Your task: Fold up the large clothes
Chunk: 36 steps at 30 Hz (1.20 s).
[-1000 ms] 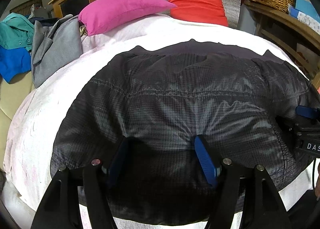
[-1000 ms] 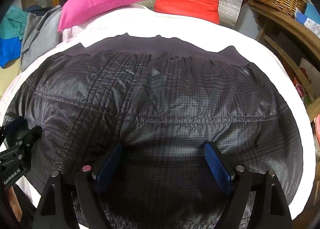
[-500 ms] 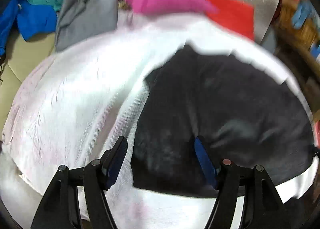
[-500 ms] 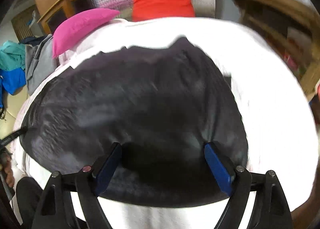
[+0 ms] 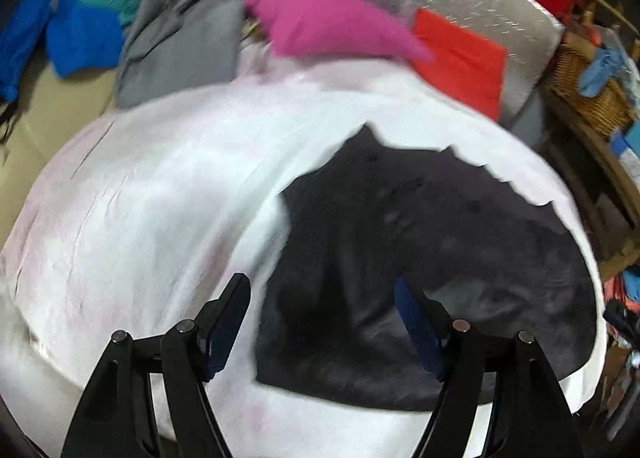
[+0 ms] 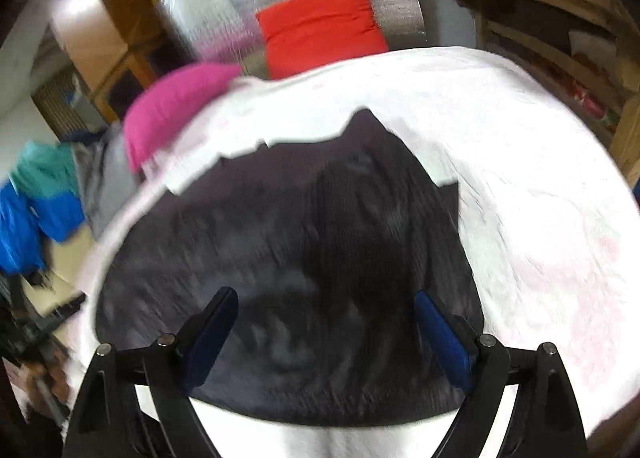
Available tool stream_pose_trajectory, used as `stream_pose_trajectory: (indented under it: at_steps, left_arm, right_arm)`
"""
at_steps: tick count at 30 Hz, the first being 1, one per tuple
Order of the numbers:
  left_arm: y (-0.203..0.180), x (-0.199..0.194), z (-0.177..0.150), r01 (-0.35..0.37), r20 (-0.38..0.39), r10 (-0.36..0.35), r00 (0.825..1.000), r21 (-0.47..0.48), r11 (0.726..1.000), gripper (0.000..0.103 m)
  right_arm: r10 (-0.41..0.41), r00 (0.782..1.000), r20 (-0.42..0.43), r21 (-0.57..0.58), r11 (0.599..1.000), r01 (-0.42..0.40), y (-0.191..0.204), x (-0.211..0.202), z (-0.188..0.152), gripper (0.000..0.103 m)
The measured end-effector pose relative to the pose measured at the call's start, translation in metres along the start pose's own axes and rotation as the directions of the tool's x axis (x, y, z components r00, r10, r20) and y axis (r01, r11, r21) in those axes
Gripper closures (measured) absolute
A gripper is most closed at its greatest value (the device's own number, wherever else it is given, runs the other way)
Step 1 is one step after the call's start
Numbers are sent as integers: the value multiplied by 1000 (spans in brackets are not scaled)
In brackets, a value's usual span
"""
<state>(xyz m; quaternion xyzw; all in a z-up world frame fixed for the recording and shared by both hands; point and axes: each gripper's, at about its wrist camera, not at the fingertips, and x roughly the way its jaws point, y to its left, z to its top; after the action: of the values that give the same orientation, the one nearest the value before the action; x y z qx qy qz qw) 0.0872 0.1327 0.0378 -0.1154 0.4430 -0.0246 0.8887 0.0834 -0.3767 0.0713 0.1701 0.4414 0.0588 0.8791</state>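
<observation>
A dark quilted jacket [image 5: 440, 238] lies folded and flat on the white bed sheet [image 5: 140, 198]. My left gripper [image 5: 320, 286] hovers above the jacket's near left edge. Its jaws are opening, nothing is between them, and the left finger hangs over bare sheet. In the right wrist view the same jacket [image 6: 320, 238] fills the middle of the picture. My right gripper [image 6: 326, 296] hangs above its near edge, jaws opening wide and not touching the cloth. Both views are blurred by motion.
A pink pillow [image 5: 332, 26] and a red pillow [image 5: 460, 58] rest at the bed's far end against a silver panel. Grey clothes [image 5: 176, 54] and blue and teal clothes [image 5: 84, 30] are piled far left. A wicker basket [image 5: 588, 82] sits on wooden shelves at right.
Both grippers have lifted back off the jacket and rolled. The left slid toward the jacket's left edge, the right toward its right side. Much more white sheet shows now.
</observation>
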Motion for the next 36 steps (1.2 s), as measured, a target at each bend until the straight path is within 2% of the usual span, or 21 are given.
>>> stream_pose_trajectory:
  at_steps: [5, 8, 11, 12, 14, 16, 19, 23, 25, 27, 29, 31, 34, 36]
  left_arm:
    - [-35, 31, 10, 5, -26, -3, 1000, 82, 997, 27]
    - [-34, 46, 14, 6, -62, -2, 998, 62, 998, 27]
    - [-38, 56, 17, 10, -76, -5, 997, 69, 998, 27]
    - [-41, 62, 17, -12, -80, 20, 997, 95, 995, 27]
    - [-44, 82, 14, -102, -101, 119, 988, 159, 982, 27]
    - [-44, 92, 12, -116, -113, 137, 984, 177, 977, 25]
    - [-46, 85, 17, -126, -104, 146, 984, 173, 977, 26]
    - [-53, 64, 29, -93, -30, 100, 995, 179, 979, 26]
    - [-54, 63, 41, -57, -10, 60, 998, 188, 980, 26]
    - [-51, 73, 58, -55, -15, 59, 998, 195, 979, 26]
    - [-47, 92, 76, -30, -47, 39, 998, 190, 981, 26]
    - [-45, 117, 91, -8, -119, 30, 992, 180, 984, 26]
    - [-45, 148, 108, 28, -187, 4, 982, 168, 985, 26]
    - [-49, 160, 115, 38, -210, 3, 978, 193, 980, 26]
  right_arm:
    - [135, 991, -12, 137, 982, -132, -16, 24, 39, 11]
    - [218, 976, -25, 250, 946, -206, -30, 47, 53, 11]
    - [244, 969, -47, 303, 927, -218, -44, 69, 59, 11]
    - [229, 972, -56, 313, 928, -200, -49, 74, 60, 12]
    - [209, 973, -95, 329, 929, -167, -58, 89, 57, 14]
    - [203, 974, -101, 331, 930, -159, -60, 94, 55, 15]
    - [174, 980, -96, 318, 938, -135, -51, 91, 63, 15]
    - [161, 985, -57, 210, 967, -146, -28, 74, 78, 15]
    - [108, 994, -34, 141, 985, -102, -20, 70, 89, 15]
    - [37, 999, -39, 99, 995, -33, -21, 73, 102, 15]
    - [-48, 997, -62, 25, 998, 50, -20, 87, 115, 15]
    - [-112, 989, -93, -34, 993, 109, -20, 107, 128, 20]
    - [-175, 975, -137, -104, 981, 161, -20, 137, 142, 29]
    - [-199, 966, -167, -135, 975, 177, -21, 156, 146, 30]
